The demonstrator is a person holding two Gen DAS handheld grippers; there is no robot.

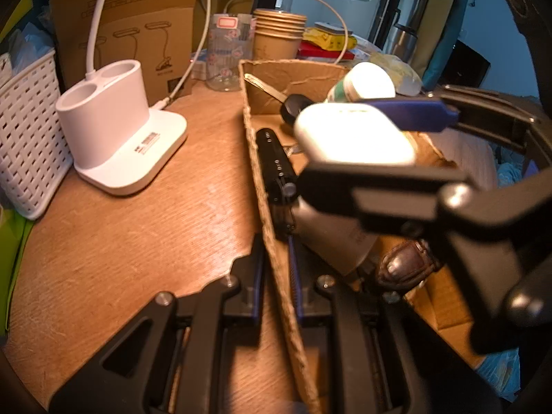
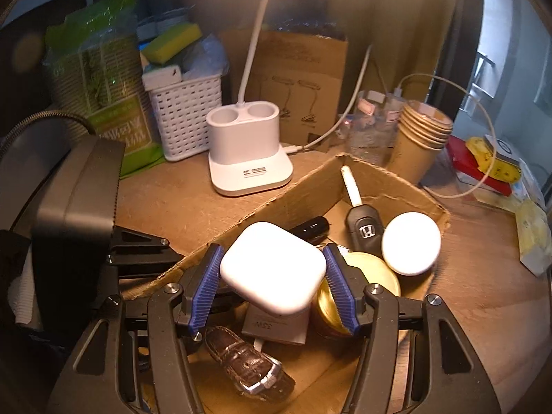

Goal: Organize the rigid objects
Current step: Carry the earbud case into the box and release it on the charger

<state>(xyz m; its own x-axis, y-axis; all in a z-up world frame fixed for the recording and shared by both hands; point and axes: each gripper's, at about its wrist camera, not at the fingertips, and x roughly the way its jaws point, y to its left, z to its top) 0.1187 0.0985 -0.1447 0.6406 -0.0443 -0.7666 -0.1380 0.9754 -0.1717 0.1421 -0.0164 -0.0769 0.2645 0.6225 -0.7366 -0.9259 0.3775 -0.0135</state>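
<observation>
Our right gripper (image 2: 273, 283) pinches a white earbud case (image 2: 274, 267) between its blue ribbed pads (image 2: 207, 288), one pad pressed to each side, and holds it above the open cardboard box (image 2: 276, 200). In the left wrist view the same case (image 1: 352, 134) shows bright and blurred, clamped by the right gripper (image 1: 386, 138), which reaches in from the right over the box (image 1: 255, 158).

Our left gripper (image 1: 276, 286) straddles the near wall of that box: one finger sits outside on the wooden table (image 1: 138, 241), the other inside, and the cardboard edge runs up between them. The fingers lie close on either side of the wall, but we cannot tell whether they actually grip it.

Under the held case the box contains a grey charger block (image 2: 276, 327), a brown leather watch strap (image 2: 248, 362) nearer to us, and a gold round tin (image 2: 365, 276) just beside the right pad. Farther back lie a Honda car key (image 2: 362, 224), a white-capped bottle (image 2: 410, 243) touching the tin, and a slim black device (image 2: 310, 227) along the left wall.

Beyond the box on the table stand a white desk-lamp base (image 2: 246, 151), a white woven basket (image 2: 186, 117), a stack of paper cups (image 2: 421, 138) and a clear printed glass jar (image 1: 226, 55).
</observation>
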